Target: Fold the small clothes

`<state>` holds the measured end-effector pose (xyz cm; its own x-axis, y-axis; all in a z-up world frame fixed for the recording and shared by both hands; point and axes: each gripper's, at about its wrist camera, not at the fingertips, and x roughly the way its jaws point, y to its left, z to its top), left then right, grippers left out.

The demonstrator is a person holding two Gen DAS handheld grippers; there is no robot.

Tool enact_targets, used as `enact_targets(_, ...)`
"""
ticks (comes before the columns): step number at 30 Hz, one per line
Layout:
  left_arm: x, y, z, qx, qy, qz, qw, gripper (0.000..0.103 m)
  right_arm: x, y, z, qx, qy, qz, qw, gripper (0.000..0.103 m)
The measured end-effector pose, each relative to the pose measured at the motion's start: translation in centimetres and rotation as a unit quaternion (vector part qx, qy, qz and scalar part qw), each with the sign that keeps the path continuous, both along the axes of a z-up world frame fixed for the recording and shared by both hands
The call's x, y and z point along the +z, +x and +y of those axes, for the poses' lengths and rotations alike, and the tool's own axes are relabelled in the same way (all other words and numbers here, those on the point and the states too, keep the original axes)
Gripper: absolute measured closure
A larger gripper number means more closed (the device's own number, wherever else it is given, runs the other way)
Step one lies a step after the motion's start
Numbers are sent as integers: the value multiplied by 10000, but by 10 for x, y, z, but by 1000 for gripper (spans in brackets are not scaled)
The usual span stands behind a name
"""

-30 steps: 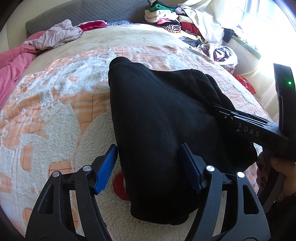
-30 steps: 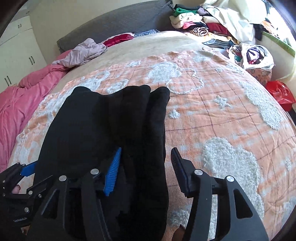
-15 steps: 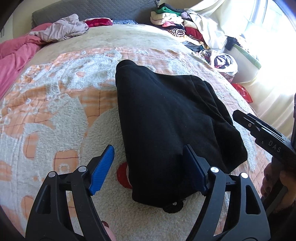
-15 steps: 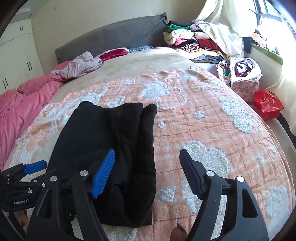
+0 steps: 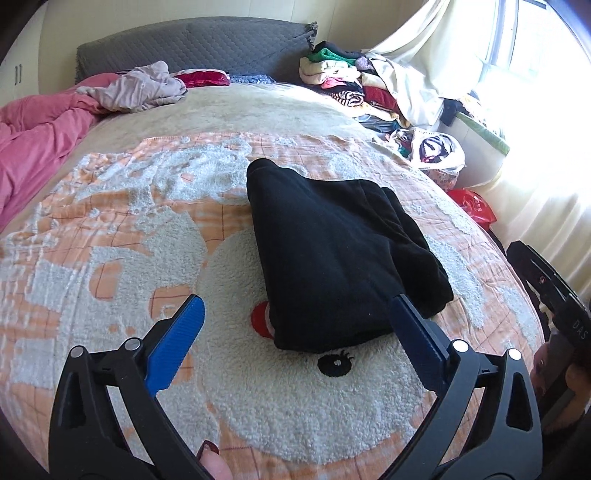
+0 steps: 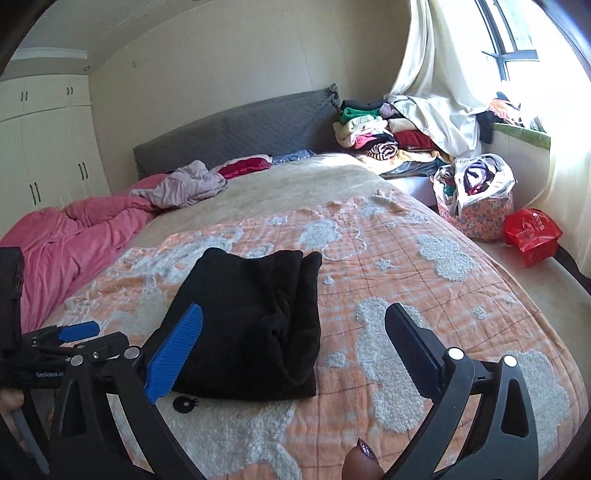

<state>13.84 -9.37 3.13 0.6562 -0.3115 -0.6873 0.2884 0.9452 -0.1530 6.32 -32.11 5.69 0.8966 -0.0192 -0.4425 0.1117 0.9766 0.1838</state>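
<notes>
My left gripper (image 5: 295, 317) and my right gripper (image 6: 293, 328) have just been opening, and now both are spread wide with nothing between the blue pads. They hang above the bed and touch no cloth. Just past them lies the black garment (image 5: 332, 258), folded flat on the fuzzy orange and white blanket (image 5: 110, 240). Further up the bed a pink quilt (image 6: 66, 240) is bunched on one side. Behind it stands the grey headboard (image 6: 236, 136). In the far corner is a pile of clothes (image 6: 373, 136), maybe on a chair, by the bright window (image 6: 517, 33).
</notes>
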Motion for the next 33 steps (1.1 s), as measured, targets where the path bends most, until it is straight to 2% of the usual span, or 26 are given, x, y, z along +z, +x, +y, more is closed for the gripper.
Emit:
enact_targets(6,-4,-31,10,96,121,-226,9996,9,-13,-37,15,64,87,16,9999,4)
enact_targets(15,-33,-73,32,87,266,-214,9994,9,-40,-76,44,102,8,170,9998,5)
enact_targets(21,-48,-85,32,68,225,-79,9997,9,-60,-79,63,168,-84,495,9986,4)
enact_targets(24,-54,-85,31,93,228,16,9997,9,-67,-78,71,170,-304,629,9974,4)
enact_targets(33,-55,-86,38,310,126,64,9994,9,-70,-72,77,141,-608,625,9961,4)
